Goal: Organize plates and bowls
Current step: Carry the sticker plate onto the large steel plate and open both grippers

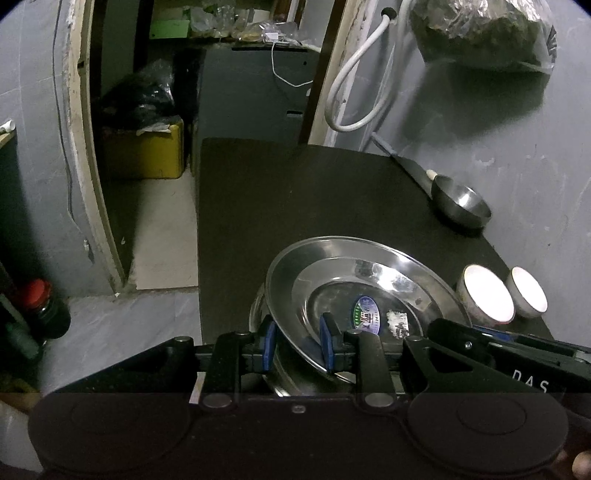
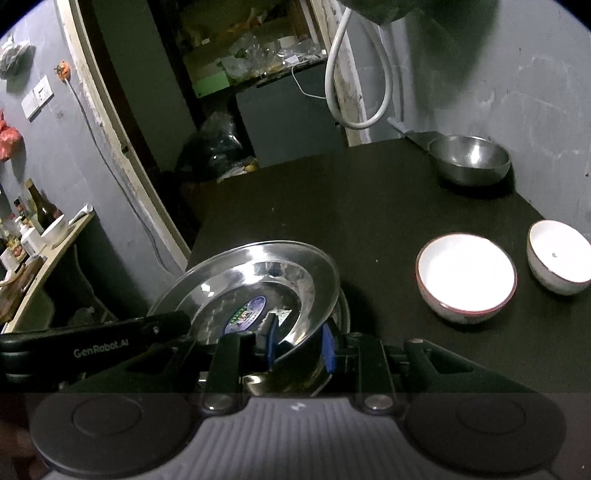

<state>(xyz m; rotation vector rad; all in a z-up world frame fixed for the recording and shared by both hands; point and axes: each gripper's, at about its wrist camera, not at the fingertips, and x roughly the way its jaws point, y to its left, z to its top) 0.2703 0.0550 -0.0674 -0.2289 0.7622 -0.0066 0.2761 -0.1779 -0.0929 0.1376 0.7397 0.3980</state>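
A steel plate (image 1: 354,280) with an oval sticker hangs tilted above the near part of the dark table (image 1: 295,192). My left gripper (image 1: 298,343) is shut on its near left rim, one blue pad outside and one inside. My right gripper (image 2: 301,345) is shut on the near right rim of the same steel plate (image 2: 229,280). Under it a second steel plate (image 1: 295,386) lies on the table, mostly hidden. To the right stand two white bowls, one larger (image 2: 466,275) and one smaller (image 2: 559,256). A steel bowl (image 2: 469,158) sits at the far right by the wall.
The table's left edge (image 1: 199,258) drops to the floor beside a doorway with a yellow box (image 1: 147,151). A white hose (image 1: 354,85) and a full plastic bag (image 1: 480,33) hang on the grey wall behind. A side shelf with bottles (image 2: 33,236) stands at left.
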